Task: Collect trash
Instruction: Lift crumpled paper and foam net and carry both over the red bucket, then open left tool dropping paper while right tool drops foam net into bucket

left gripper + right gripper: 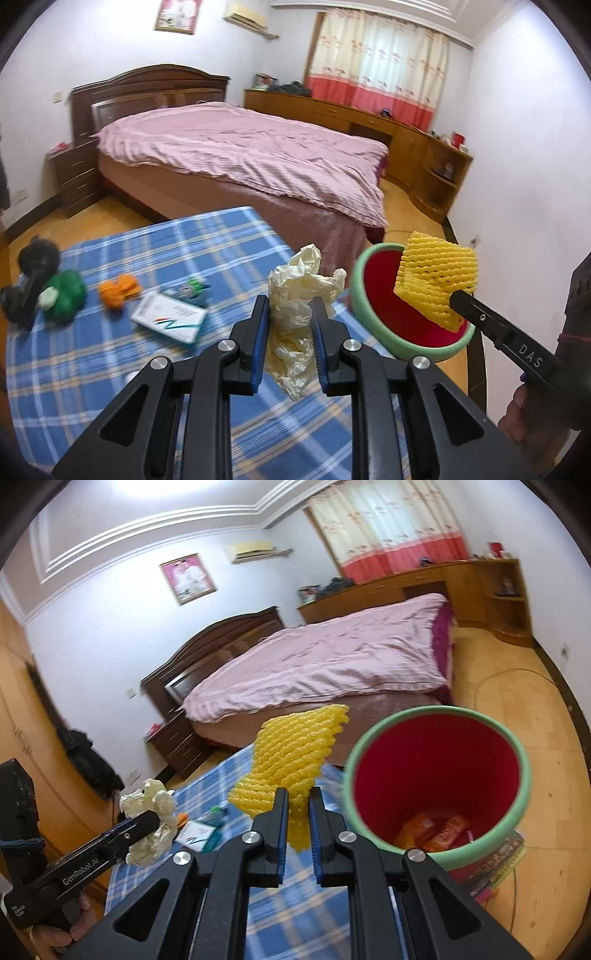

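My left gripper (290, 308) is shut on a crumpled cream plastic bag (295, 291), held above the blue plaid table (110, 369). It also shows in the right wrist view (147, 814). My right gripper (298, 797) is shut on a yellow foam net (295, 753), held just left of the green bin with red inside (443, 760). In the left wrist view the net (436, 284) hangs over the bin's (369, 295) mouth. Orange wrappers (432, 830) lie in the bin.
On the table lie a white and teal box (170, 317), an orange toy (118, 290), a green toy (62, 295), a small teal item (192, 288) and a black object (29, 280). A bed (240, 155) stands behind. Books (495, 867) lie under the bin.
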`<state>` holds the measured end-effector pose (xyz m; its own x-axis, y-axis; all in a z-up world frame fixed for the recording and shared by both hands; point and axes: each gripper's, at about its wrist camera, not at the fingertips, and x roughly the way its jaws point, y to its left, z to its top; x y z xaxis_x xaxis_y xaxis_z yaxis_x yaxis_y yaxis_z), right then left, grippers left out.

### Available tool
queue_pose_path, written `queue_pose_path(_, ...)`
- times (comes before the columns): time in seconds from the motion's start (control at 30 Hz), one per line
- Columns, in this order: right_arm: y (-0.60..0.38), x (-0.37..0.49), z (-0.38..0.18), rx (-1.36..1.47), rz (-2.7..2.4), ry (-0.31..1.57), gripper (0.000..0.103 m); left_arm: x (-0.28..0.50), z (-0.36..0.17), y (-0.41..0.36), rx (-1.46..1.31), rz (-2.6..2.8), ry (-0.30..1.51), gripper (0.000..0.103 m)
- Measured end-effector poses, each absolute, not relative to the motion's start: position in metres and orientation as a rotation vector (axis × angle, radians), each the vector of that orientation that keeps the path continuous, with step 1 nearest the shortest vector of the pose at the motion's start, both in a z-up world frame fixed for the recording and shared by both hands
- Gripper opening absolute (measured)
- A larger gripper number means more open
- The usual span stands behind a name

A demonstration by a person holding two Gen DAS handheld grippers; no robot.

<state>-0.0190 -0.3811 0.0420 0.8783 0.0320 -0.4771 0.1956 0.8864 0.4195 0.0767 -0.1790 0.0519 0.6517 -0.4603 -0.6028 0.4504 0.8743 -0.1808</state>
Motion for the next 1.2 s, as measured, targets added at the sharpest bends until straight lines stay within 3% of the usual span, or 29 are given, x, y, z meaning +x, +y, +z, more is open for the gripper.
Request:
queue_pose_path(0.8,-0.503,-0.008,-0.041,0.641,-0.313,0.600,0.017,0.094,-0.013,-0.347,0.183,-0.789,0.823,0.022)
queue_pose_path(1.03,-0.510,-0.010,-0.043,0.654,-0.332,0.580,0.021,0.098,-0.020,-0.358,0.223,-0.811,0.820,0.039)
queue_pose_path(1.2,-0.508,-0.006,-0.042,0.645,-0.332,0.583,0.026,0.105,-0.026,-0.352,0.194,-0.792,0.851,0.039)
